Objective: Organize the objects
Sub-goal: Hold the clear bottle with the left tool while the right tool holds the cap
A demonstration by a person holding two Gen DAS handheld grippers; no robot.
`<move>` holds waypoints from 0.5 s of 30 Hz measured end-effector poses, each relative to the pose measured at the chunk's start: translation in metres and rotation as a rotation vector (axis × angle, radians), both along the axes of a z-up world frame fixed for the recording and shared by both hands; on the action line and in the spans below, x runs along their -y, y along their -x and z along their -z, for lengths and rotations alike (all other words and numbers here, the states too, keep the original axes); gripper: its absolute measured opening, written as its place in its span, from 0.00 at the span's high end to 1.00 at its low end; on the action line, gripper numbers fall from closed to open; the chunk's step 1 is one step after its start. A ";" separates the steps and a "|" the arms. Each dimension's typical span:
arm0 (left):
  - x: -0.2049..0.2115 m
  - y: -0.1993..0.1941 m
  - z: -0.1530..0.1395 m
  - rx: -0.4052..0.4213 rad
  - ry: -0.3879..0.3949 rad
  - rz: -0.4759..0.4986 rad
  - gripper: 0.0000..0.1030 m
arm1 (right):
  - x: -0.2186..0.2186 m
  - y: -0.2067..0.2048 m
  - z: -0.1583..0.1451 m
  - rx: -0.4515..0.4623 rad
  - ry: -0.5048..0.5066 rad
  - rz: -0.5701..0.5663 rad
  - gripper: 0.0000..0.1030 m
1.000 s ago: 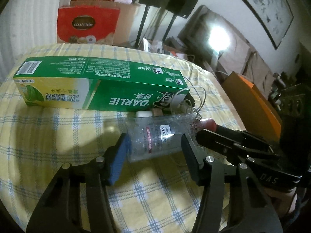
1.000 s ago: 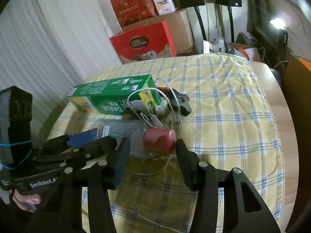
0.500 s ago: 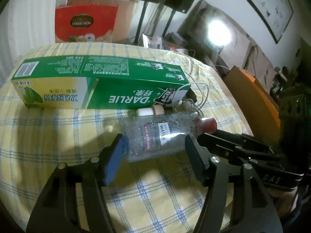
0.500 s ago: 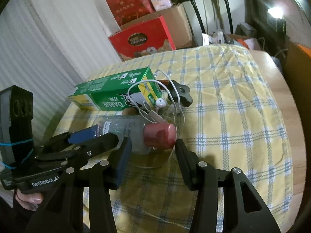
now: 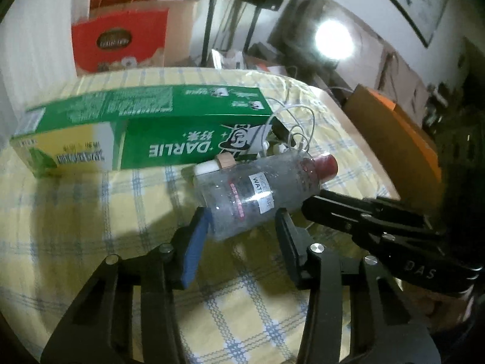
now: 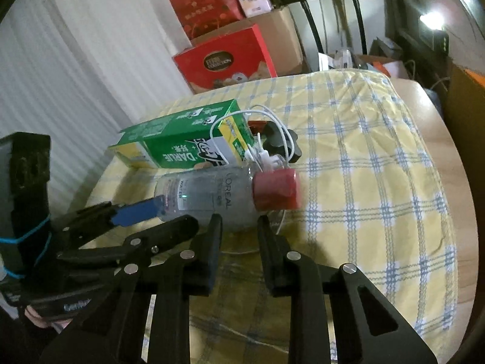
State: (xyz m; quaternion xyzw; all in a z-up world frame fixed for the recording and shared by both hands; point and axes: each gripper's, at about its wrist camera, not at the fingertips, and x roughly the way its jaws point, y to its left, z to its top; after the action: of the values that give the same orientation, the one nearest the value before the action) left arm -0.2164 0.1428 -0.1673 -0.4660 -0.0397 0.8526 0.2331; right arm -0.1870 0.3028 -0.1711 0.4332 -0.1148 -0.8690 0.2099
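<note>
Up close, the left claw [image 5: 241, 236] clamps the base end of one clear bottle [image 5: 257, 191] between its two fingers, a blue pad [image 5: 195, 244] on one of them pressed to the plastic. From the other camera the right claw [image 6: 239, 239] stands parted, its two black fingers either side of the bottle's shoulder just short of the single red cap [image 6: 275, 189]; whether they touch the plastic cannot be told. The bottle [image 6: 209, 198] lies nearly on its side above the surface [image 6: 379, 200], which wears a yellow cloth checked in blue and white. Just behind the bottle lies one long green toothpaste box [image 5: 142, 133] marked DARLIE, flat on the cloth. One tangle of white earphone cable [image 6: 257, 133] loops over the near end of that box [image 6: 185, 139] and down by the cap. One small white-capped item [image 5: 213, 165] sits between box and bottle, touching the bottle. One black knobbed object [image 6: 280, 144] rests beyond the cable. Farther back, off the surface, stand two red gift boxes [image 6: 225, 60] and a brown carton.
</note>
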 end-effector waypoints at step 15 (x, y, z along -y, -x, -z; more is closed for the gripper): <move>0.013 0.008 -0.004 0.006 -0.010 -0.013 0.62 | -0.050 0.002 -0.005 -0.010 0.031 0.134 0.64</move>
State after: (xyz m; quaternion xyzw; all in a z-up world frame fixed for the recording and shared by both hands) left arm -0.2245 0.1294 -0.1632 -0.4671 -0.0479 0.8525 0.2298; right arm -0.1894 0.3525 -0.1662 0.4167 -0.1559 -0.8814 0.1587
